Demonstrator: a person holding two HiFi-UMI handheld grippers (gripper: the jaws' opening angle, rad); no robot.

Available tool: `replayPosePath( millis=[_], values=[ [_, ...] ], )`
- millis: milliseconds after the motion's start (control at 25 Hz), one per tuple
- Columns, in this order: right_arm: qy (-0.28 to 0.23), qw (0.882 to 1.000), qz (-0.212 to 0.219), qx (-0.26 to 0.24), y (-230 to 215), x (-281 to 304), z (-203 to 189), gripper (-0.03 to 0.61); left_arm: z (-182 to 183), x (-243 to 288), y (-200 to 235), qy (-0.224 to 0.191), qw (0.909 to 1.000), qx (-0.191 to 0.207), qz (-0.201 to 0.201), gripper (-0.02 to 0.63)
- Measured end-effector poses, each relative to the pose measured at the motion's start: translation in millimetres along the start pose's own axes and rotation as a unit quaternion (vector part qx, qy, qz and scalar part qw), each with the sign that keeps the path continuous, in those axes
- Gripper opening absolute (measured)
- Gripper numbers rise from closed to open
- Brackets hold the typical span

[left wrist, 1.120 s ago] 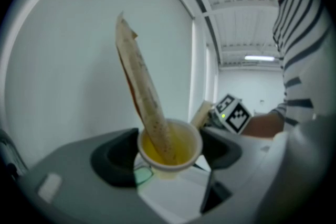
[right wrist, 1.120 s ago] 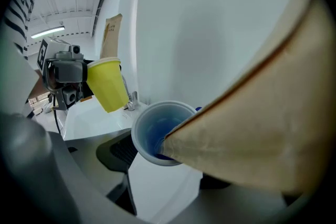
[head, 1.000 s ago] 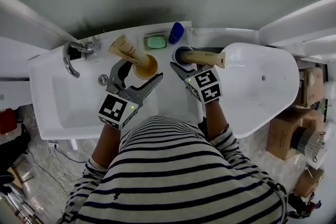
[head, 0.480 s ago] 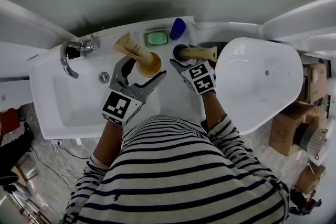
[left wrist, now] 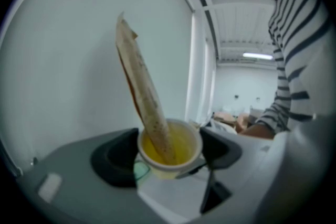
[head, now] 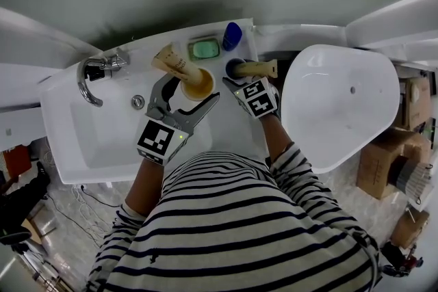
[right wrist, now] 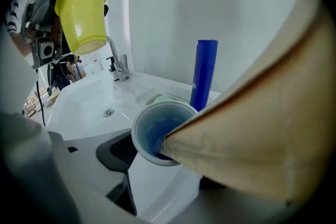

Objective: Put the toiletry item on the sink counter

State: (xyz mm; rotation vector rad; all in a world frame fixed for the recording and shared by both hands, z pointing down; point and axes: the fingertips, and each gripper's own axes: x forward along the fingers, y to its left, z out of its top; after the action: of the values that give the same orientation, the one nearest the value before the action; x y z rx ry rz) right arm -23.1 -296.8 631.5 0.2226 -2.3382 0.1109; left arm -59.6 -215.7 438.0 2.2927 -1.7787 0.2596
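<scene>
A yellow cup [head: 198,84] with a beige tube [head: 171,61] standing in it is held above the white sink [head: 75,147]. My left gripper [head: 193,87] is shut on this cup. The left gripper view has the cup [left wrist: 170,147] between the jaws of that gripper [left wrist: 169,157], with the tube [left wrist: 142,92] leaning up and left. My right gripper [head: 241,77] is shut on a blue cup [head: 236,68] holding a second beige tube [head: 260,69], just over the counter's right end. In the right gripper view, the blue cup [right wrist: 157,131] is central and its tube [right wrist: 252,113] fills the right side.
At the counter's back are a green soap in its dish [head: 204,49] and a blue bottle [head: 232,36]. The faucet [head: 92,75] and drain [head: 138,102] are to the left. A white bathtub [head: 342,106] adjoins on the right, with cardboard boxes [head: 383,167] beyond it.
Both grippers have shifted slightly toward the back wall with their cups. The tube in the blue cup now looks shorter in the head view.
</scene>
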Motion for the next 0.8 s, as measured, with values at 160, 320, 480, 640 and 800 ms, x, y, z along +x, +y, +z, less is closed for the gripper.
replayPosePath(
  millis=[160, 320, 480, 640, 800],
  values=[
    [0.017, 1.000, 0.002, -0.005, 4, 8, -10, 0.344, -3, 1, 0, 0.003, 1.0000, 0.000, -0.002, 0.370],
    [0.027, 1.000, 0.004, -0.009, 5, 14, -21, 0.344, -2, 2, 0, 0.001, 1.0000, -0.001, -0.003, 0.370],
    [0.023, 1.000, 0.005, -0.004, 6, 14, -20, 0.344, -7, 1, -1, 0.009, 1.0000, 0.000, -0.004, 0.370],
    [0.019, 1.000, 0.007, -0.003, 6, 14, -20, 0.344, -7, 1, -2, 0.008, 1.0000, 0.001, -0.005, 0.370],
    [0.035, 0.999, 0.009, -0.005, 6, 16, -24, 0.344, -7, 1, -2, 0.007, 1.0000, 0.003, -0.005, 0.370]
  ],
)
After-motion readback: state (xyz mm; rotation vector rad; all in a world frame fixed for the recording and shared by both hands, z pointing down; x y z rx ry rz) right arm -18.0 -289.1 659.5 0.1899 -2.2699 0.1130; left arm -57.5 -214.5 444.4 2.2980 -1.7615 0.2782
